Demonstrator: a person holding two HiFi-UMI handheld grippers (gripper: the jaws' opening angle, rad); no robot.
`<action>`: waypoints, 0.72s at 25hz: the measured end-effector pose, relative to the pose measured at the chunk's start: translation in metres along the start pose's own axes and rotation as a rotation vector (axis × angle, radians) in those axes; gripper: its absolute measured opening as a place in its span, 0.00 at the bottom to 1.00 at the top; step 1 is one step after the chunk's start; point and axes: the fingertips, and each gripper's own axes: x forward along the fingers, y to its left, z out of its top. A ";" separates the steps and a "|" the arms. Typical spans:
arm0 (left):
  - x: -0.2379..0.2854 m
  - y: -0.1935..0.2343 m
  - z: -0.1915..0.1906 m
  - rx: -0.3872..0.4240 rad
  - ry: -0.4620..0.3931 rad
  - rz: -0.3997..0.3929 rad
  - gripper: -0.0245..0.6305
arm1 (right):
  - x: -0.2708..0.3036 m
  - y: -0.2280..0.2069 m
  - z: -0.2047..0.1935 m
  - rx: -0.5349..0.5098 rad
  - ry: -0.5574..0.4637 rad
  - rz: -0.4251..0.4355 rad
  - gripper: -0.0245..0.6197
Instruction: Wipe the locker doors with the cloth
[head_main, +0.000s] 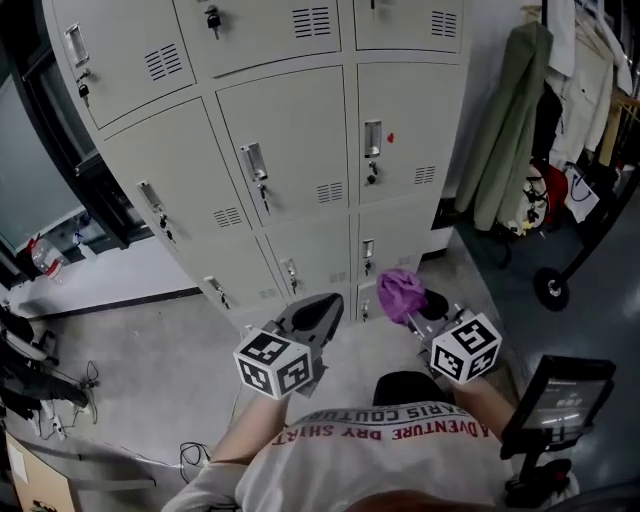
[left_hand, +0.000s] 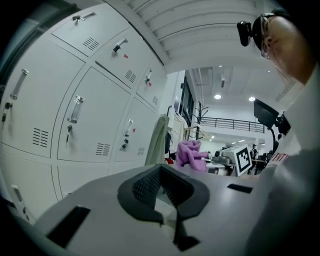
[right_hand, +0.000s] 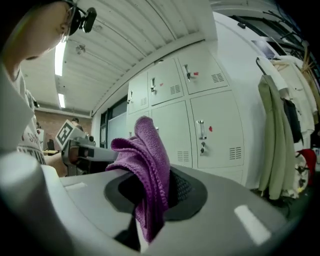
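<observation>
Standing just short of the lockers (head_main: 290, 150), the person has the purple cloth (head_main: 401, 294) clamped in the right hand-held gripper (head_main: 412, 306), lower centre-right of the head view. It's well off the doors, so no wiping yet. The left hand-held gripper (head_main: 322, 310), lower centre, is closed w/ nothing in it. The cloth looks soft, light and floppy: it bunches up past the jaws and a tail droops below. I'd say the mid-fold grip suits it, provided enough wad sticks out front to press flat on the metal. Too small a bite & it could slip out. Coats (head_main: 510, 120) hang at upper right.
</observation>
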 end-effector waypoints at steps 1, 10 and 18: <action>-0.001 -0.008 -0.006 0.005 0.019 -0.008 0.04 | -0.006 0.009 -0.009 -0.015 0.027 -0.008 0.15; -0.065 -0.102 -0.028 0.069 0.038 -0.024 0.04 | -0.091 0.078 -0.021 0.088 0.018 0.033 0.15; -0.162 -0.271 -0.115 0.040 0.047 -0.041 0.04 | -0.275 0.188 -0.075 0.076 0.036 0.039 0.15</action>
